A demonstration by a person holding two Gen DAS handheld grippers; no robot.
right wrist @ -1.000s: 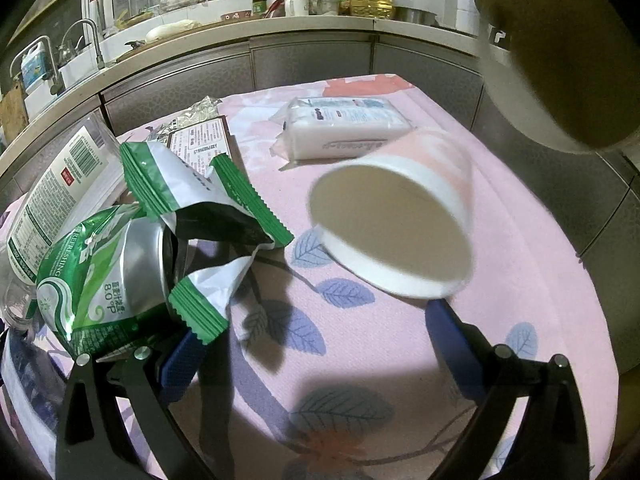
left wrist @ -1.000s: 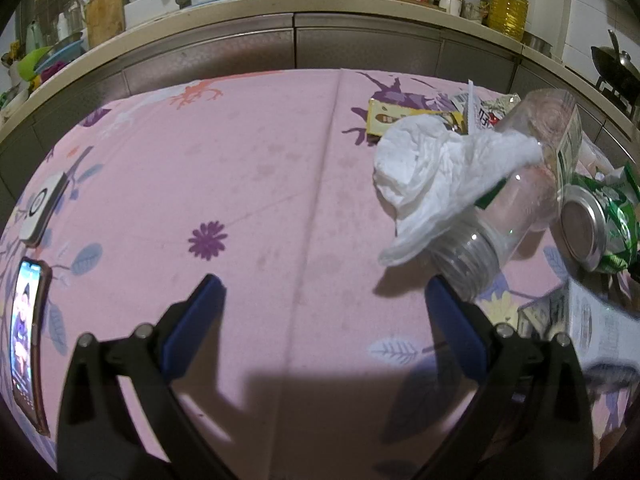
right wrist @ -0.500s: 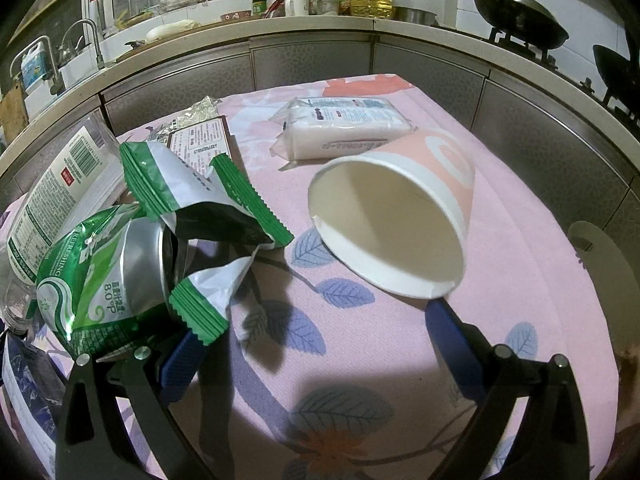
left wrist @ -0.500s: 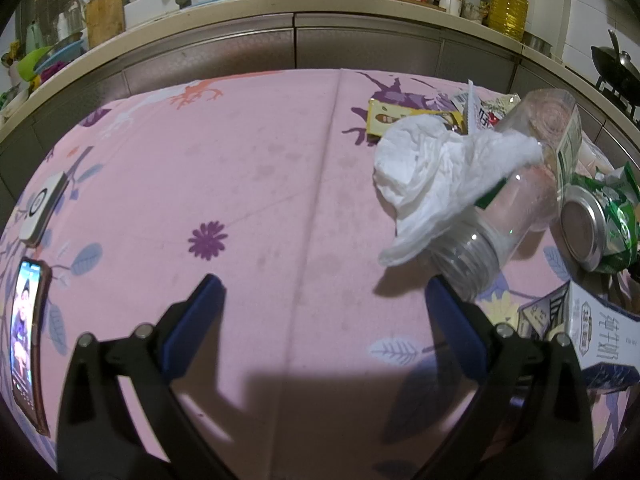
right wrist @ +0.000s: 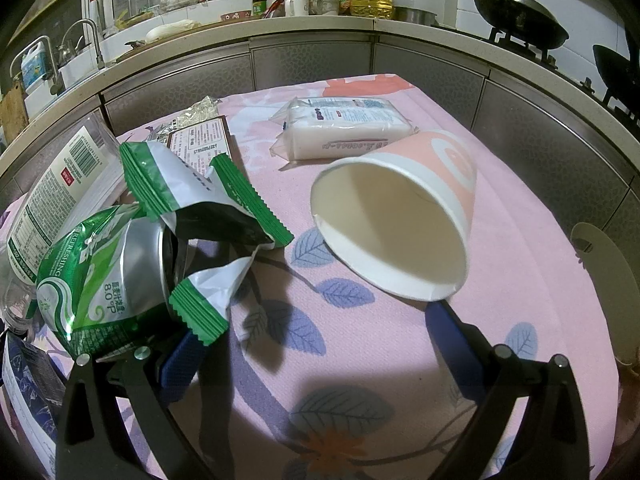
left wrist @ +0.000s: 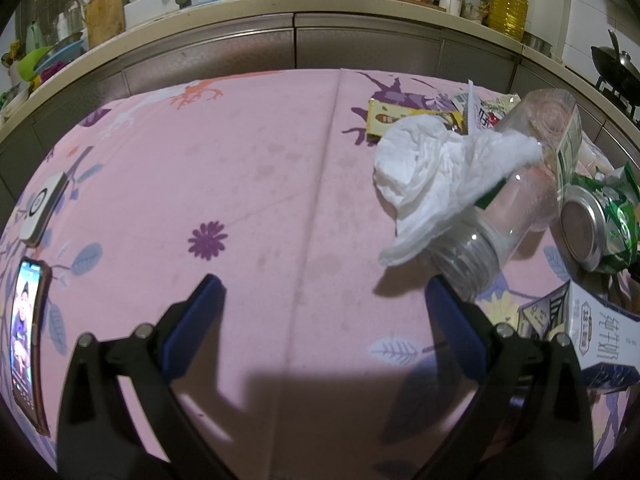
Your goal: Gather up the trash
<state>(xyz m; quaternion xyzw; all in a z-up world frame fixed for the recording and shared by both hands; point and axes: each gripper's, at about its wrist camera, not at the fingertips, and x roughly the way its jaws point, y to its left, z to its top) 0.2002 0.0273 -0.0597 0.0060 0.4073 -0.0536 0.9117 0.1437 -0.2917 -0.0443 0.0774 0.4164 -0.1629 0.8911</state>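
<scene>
Right wrist view: my right gripper (right wrist: 316,332) stands wide open and empty above the pink tablecloth (right wrist: 520,264). A paper cup (right wrist: 400,224) lies tipped on its side just beyond my fingers, mouth toward me. A torn green wrapper (right wrist: 192,208) and crushed can (right wrist: 100,272) sit left. My left gripper (left wrist: 320,300) is likewise open, empty; tissue (left wrist: 436,176) drapes a clear bottle (left wrist: 512,216) ahead-right.
</scene>
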